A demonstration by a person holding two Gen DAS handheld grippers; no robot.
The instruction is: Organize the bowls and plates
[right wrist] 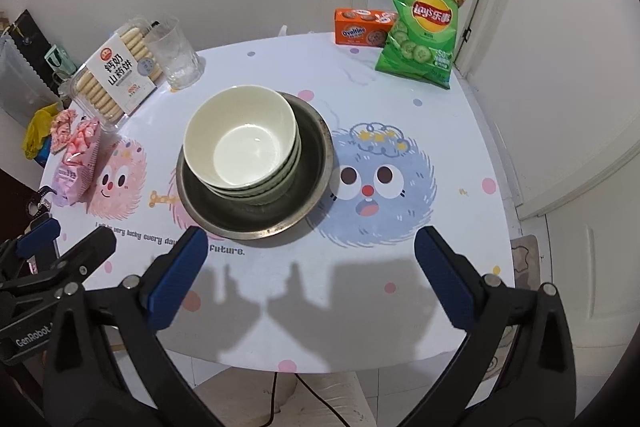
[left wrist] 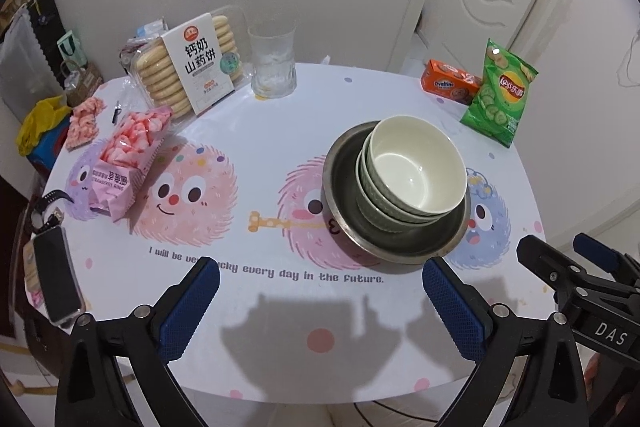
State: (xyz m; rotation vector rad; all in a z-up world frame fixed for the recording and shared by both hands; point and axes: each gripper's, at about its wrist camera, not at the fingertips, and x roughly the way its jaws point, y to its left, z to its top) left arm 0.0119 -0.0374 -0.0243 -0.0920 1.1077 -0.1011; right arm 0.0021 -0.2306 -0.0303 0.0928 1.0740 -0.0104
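Note:
A stack of green bowls with cream insides (left wrist: 414,171) sits in a wide metal plate (left wrist: 352,223) on the round table. The same stack (right wrist: 244,143) and plate (right wrist: 316,163) lie mid-table in the right wrist view. My left gripper (left wrist: 320,283) is open and empty, just in front of the plate. My right gripper (right wrist: 310,251) is open and empty, in front of the plate and to the right. The right gripper also shows at the right edge of the left wrist view (left wrist: 560,251). The left gripper shows at the left edge of the right wrist view (right wrist: 68,235).
At the back stand a biscuit box (left wrist: 192,67), a glass (left wrist: 274,63), an orange Ovaltine box (left wrist: 450,83) and a green Lay's bag (left wrist: 500,95). A pink snack bag (left wrist: 128,163) and a phone (left wrist: 56,279) lie at the left. The table edge (left wrist: 280,401) is close below the grippers.

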